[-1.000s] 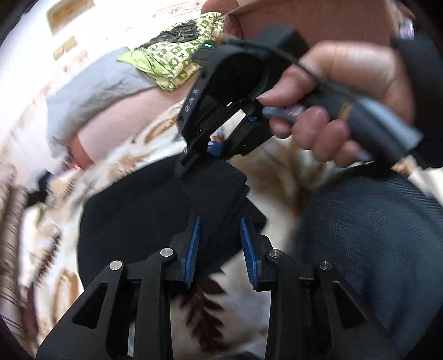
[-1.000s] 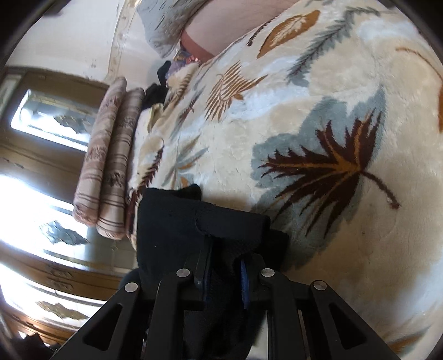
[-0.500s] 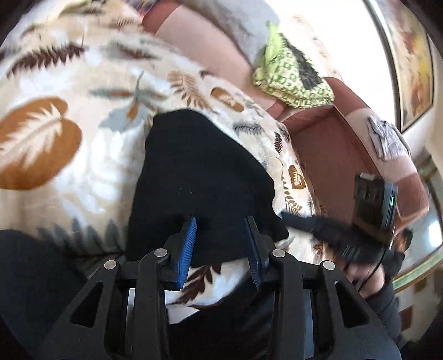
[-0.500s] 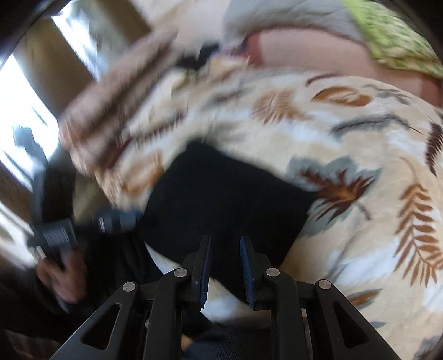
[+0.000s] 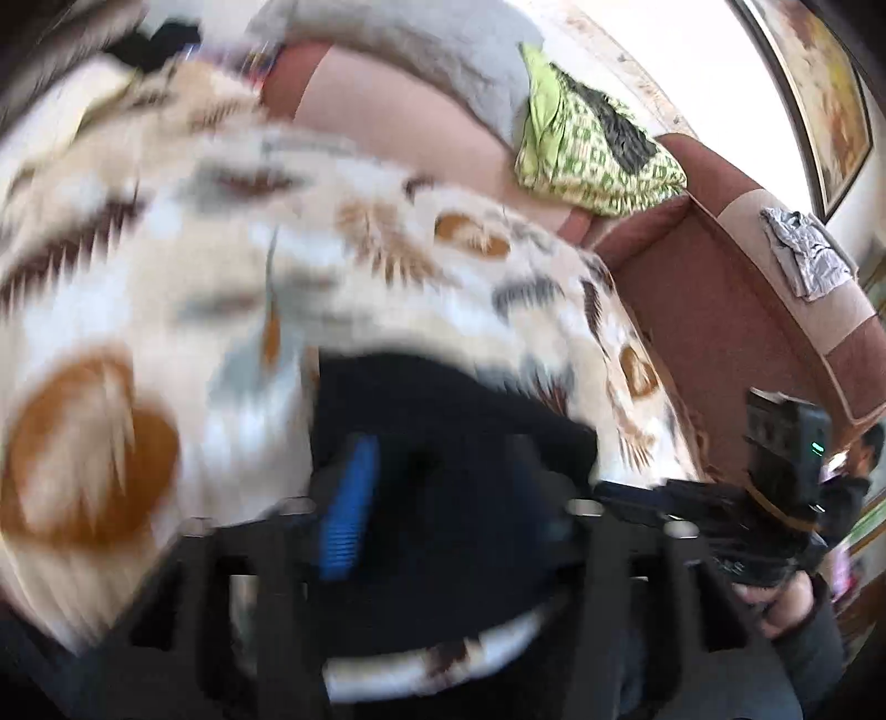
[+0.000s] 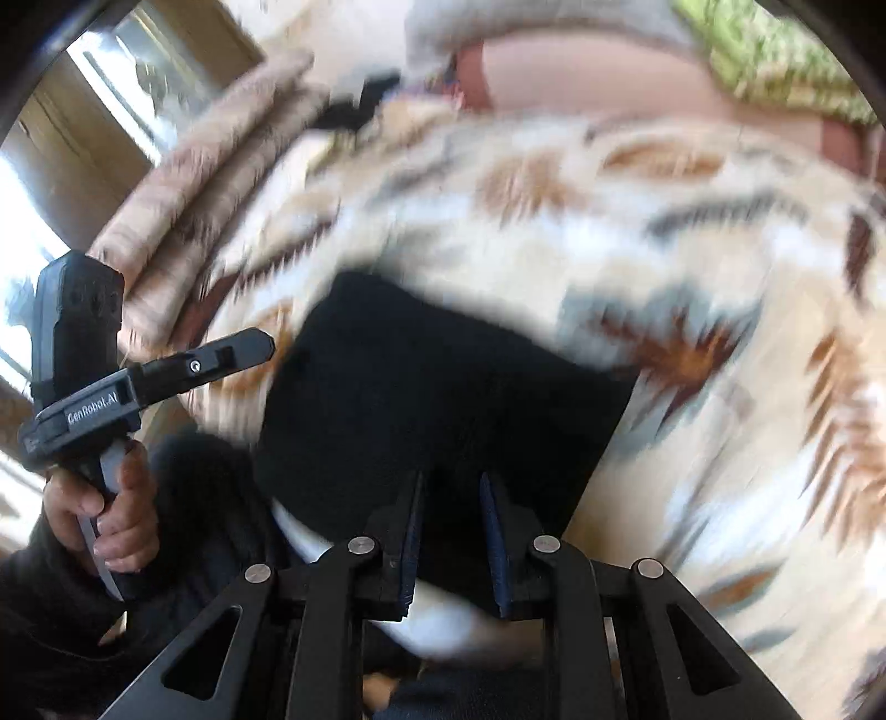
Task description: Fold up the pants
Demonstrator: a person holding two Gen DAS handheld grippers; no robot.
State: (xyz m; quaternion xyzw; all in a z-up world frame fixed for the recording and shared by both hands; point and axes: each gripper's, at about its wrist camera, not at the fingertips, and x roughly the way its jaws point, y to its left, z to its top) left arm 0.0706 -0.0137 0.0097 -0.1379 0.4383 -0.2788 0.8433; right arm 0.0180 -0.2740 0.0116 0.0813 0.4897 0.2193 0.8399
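The black pants (image 5: 443,399) lie folded in a compact rectangle on a cream leaf-print blanket (image 5: 166,277). My left gripper (image 5: 437,498) hovers over their near edge, blurred, its jaws opening with nothing pinched between them. The right wrist view shows the same pants (image 6: 443,387) beyond my right gripper (image 6: 448,531), whose blue pads stand a narrow gap apart and hold nothing. My left gripper (image 6: 249,346) shows at the left there, held by a hand (image 6: 111,498) and clear of the cloth. My right gripper (image 5: 614,490) pokes in from the right in the left wrist view.
A green patterned cloth (image 5: 592,149) and a grey cushion (image 5: 415,50) lie at the back of a red-brown sofa (image 5: 720,310). A grey rag (image 5: 803,255) drapes over its arm. Striped cushions (image 6: 221,166) stack at the left. The person's dark lap fills the bottom edge.
A second ago my right gripper was shut on a fold of the pants. Both grippers have since drawn back and up, the pants lie flat, and the left jaws stand wider.
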